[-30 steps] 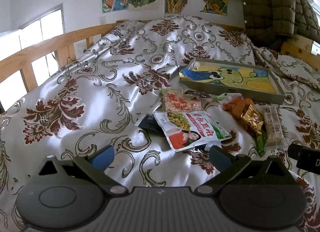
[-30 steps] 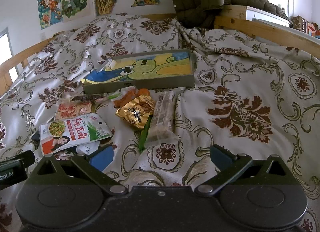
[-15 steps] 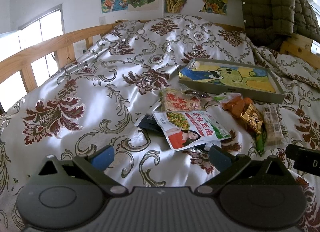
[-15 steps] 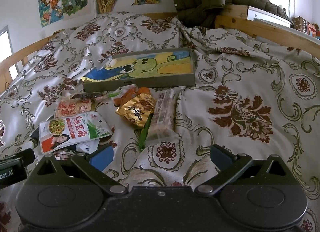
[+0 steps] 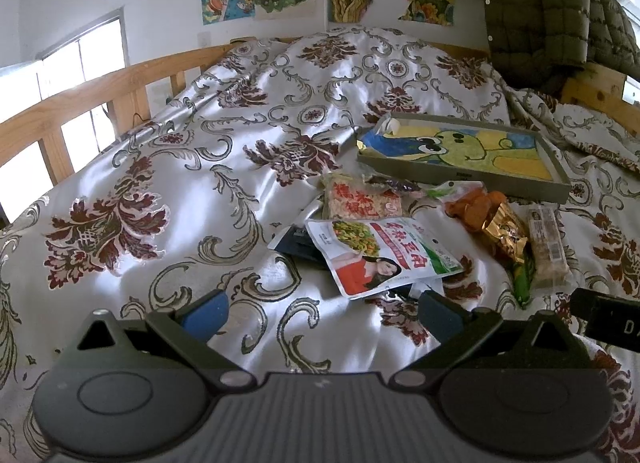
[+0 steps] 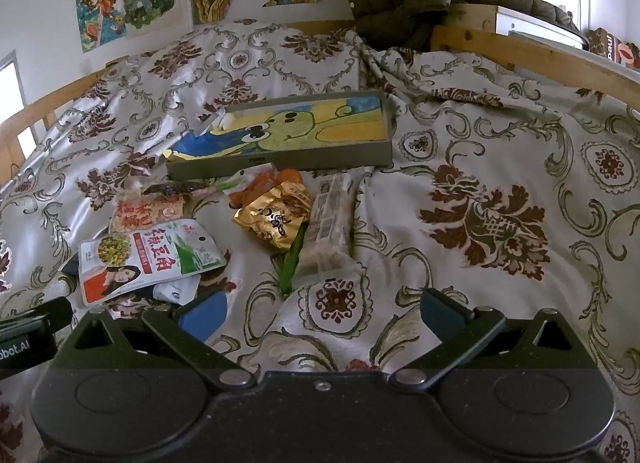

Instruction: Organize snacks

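Right wrist view: the right tongs hang open and empty over the bedspread, the clear-wrapped snack bar lying straight ahead, its long axis running away towards the cartoon-printed tray. Left wrist view: the left tongs, likewise open and empty, face the green-bean snack pouch; the bar lies far to their right, so the right tongs appear nearer. The tray holds only a small white object at its far-left corner; every snack lies on the bed just before it.

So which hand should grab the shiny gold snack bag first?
Probably the right. The gold bag lies nearly straight ahead of the open right gripper. From the left gripper, also open, it sits far off to the side.
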Available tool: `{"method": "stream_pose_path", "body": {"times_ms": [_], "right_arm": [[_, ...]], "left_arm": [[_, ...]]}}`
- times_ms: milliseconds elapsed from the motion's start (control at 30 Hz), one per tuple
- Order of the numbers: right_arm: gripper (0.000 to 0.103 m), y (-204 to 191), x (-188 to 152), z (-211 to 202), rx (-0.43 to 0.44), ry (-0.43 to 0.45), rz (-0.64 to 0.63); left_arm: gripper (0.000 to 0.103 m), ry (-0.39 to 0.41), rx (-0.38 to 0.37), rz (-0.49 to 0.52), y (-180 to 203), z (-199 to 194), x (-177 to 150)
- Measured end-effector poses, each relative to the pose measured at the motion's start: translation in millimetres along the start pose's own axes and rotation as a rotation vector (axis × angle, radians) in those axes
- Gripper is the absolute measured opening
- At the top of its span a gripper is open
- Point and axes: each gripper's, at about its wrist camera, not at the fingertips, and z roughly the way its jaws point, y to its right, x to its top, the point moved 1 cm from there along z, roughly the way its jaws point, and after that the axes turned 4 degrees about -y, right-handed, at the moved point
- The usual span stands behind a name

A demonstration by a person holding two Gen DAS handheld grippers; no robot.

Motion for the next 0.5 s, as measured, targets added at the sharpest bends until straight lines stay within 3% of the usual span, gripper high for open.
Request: {"method": "stream_pose_path", "body": {"times_ms": [500], "right_arm": [[0.102, -1.6, -0.3, 0.9, -0.002, -0.004, -0.001]], "left_arm": [[0.103, -0.006, -0.001, -0.004, 0.3, 2.7, -1.1]]}}
